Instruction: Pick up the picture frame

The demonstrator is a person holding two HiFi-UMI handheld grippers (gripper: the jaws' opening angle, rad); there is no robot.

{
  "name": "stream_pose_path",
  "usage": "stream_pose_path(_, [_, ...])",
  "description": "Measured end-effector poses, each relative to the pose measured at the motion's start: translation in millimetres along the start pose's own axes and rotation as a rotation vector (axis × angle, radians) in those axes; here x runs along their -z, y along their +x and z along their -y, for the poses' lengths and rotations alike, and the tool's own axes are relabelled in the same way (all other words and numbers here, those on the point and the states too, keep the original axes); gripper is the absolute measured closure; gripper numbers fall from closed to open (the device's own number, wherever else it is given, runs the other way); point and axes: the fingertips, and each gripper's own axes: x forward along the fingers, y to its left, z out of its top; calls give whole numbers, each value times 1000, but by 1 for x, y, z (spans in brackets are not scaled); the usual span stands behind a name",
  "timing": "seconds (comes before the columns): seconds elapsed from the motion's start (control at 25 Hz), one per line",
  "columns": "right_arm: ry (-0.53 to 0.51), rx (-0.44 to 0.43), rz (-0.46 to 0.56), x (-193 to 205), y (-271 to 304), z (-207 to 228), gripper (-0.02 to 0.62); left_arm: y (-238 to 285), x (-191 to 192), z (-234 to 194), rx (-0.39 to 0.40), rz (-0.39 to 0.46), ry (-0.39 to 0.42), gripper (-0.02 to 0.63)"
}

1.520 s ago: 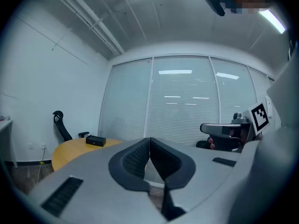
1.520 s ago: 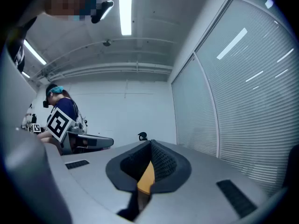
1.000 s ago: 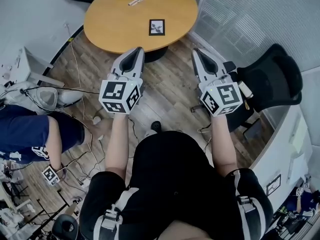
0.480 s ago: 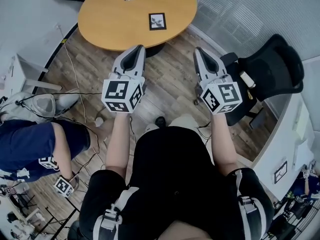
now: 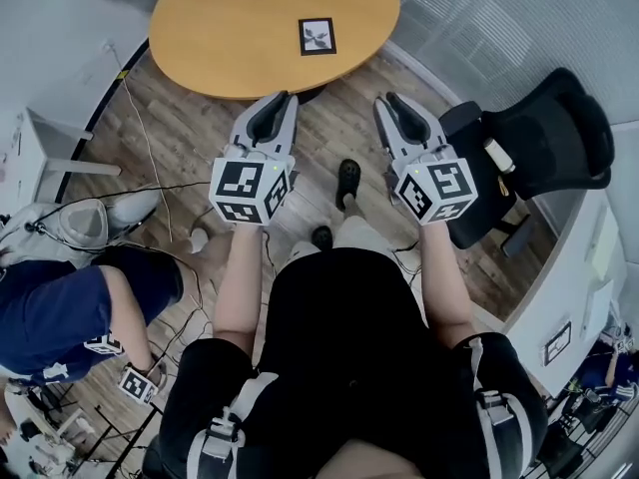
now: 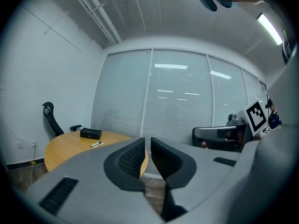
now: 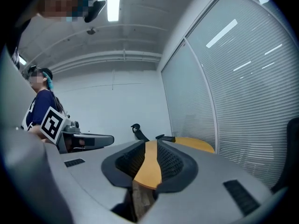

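Quick rundown, left to right. Over at 9 o'clock in the head view a seated person is off by the cables, not involved.

Next, our left gripper is held out at roughly 11 o'clock from our body. Its tongs are down to a narrow slit with nothing in them. Through its own view we can see the table with a pen and a black box on the far part.

The picture frame lies flat on that round wooden top, about 4 o'clock from the table's centre. It's dead ahead at 12 o'clock, between the lines of the two grippers and well apart from both.

Our right gripper sits at about 1 o'clock. Its jaws have just been opening and now stand moderately apart, empty, with only the table edge showing through the gap. An office chair is parked at 3 o'clock.

Handling guess: the frame looks small, thin and stiff, so probably light. If the front is glazed it'll be slick and breakable. Since it's lying flat, we'd go for the black border on one edge instead of pinching the face, and maybe tip it up or nudge it toward the table rim first.

Writing-wise there's nothing legible. The frame holds a dark plant-like picture, the pen's print is too small, and the marker cubes only carry black-and-white squares.
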Motion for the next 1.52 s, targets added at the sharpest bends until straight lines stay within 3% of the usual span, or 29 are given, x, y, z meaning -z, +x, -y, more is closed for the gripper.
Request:
stream_pose_path(0.28, [28, -35, -4, -4, 59, 31, 479, 51, -3, -31, -14, -28, -13, 508])
stream_pose_path(0.8, [29, -109, -20, -23, 152, 136, 465, 175, -25, -66, -92, -47, -12, 499])
stream_pose_path(1.12, [51, -146, -59, -11, 195, 183, 463, 226, -4, -79, -146, -91, -44, 499])
stream_pose_path(1.52, [107, -167, -184, 39, 229, 188, 462, 240, 36, -104, -188, -173, -122, 499])
